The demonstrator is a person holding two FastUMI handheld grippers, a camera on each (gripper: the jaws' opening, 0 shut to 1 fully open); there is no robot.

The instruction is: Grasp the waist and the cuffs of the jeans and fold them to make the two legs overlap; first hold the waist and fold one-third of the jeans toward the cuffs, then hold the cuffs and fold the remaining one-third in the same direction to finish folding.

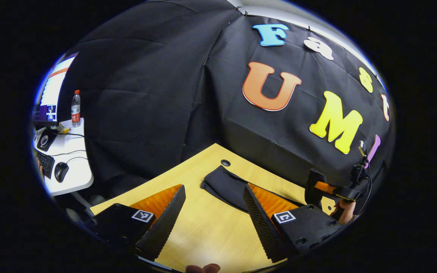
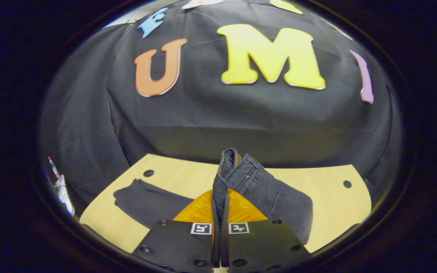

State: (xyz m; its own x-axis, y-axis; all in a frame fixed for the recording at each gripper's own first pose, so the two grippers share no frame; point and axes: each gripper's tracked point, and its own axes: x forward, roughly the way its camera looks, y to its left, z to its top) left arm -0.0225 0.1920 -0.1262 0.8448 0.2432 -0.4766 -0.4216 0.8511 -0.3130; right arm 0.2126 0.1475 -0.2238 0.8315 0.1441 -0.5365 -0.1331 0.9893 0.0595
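Dark jeans lie on the wooden table (image 1: 203, 227). In the left gripper view their cuff end (image 1: 224, 185) rests flat just beyond my left gripper (image 1: 214, 186), which stands open above the table with nothing between its fingers. In the right gripper view my right gripper (image 2: 221, 197) is shut on the waist (image 2: 241, 178), and the waistband stands up in a fold between the fingers. The legs (image 2: 146, 201) trail away to the left on the table. Farther off in the left gripper view, at the right, a hand (image 1: 345, 210) holds the right gripper (image 1: 326, 187).
A white desk (image 1: 74, 170) at the far left carries a monitor (image 1: 53, 94), a bottle (image 1: 75, 109), a keyboard and a mouse (image 1: 61, 171). The table has round holes (image 2: 347, 184) near its far corners. Black cloth walls stand close behind the table.
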